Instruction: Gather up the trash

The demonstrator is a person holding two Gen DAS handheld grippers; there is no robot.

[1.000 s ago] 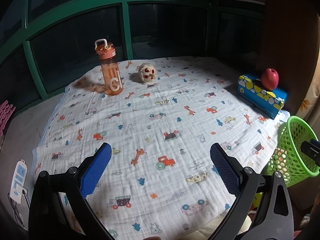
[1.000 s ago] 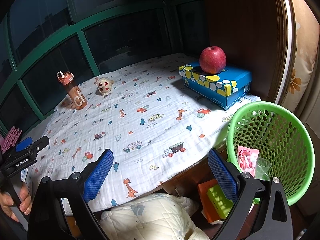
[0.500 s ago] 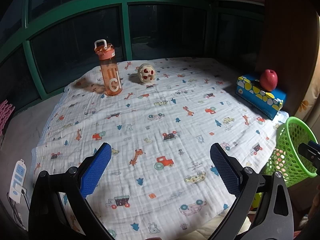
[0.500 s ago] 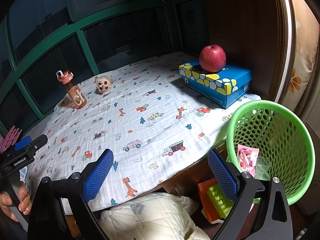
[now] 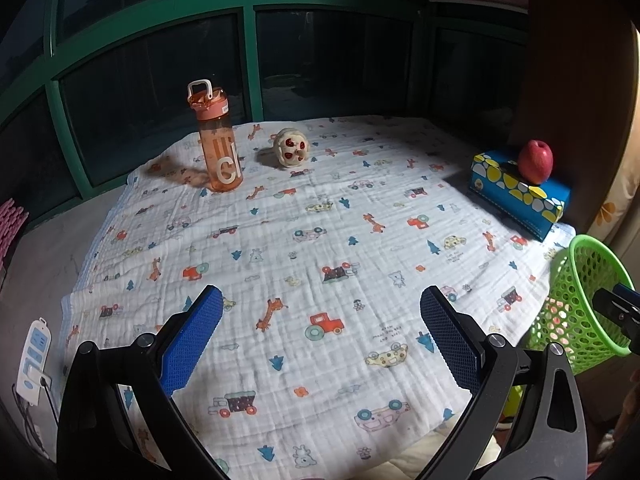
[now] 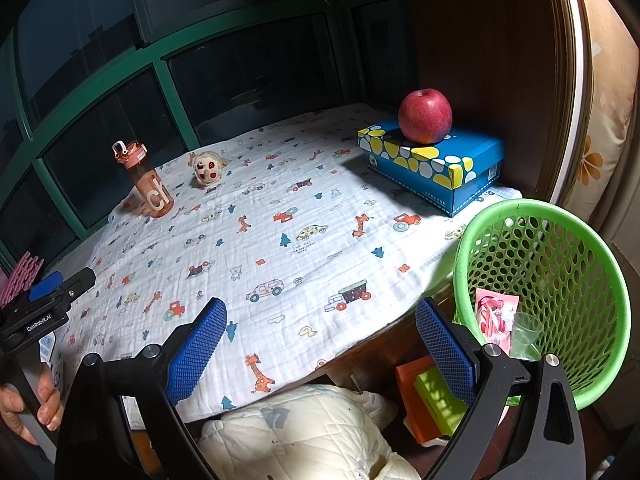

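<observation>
A green mesh basket (image 6: 568,248) stands off the table's right edge; it also shows in the left wrist view (image 5: 580,280). Inside it lie a pink wrapper (image 6: 494,320) and a clear plastic cup (image 6: 526,334). My left gripper (image 5: 320,324) is open and empty above the near part of the printed cloth (image 5: 320,240). My right gripper (image 6: 320,336) is open and empty above the table's front right edge, left of the basket. The left gripper also shows at the left of the right wrist view (image 6: 48,300).
On the cloth stand an orange water bottle (image 5: 218,148), a small cream toy (image 5: 292,152), and a blue box (image 5: 520,196) with a red apple (image 5: 536,162) on it. Dark windows behind. A power strip (image 5: 34,360) left. Orange and green boxes (image 6: 432,396) and a quilt (image 6: 300,432) lie below.
Both grippers have drawn back and up slightly, so the table looks a little farther away. Both stay open and empty.
</observation>
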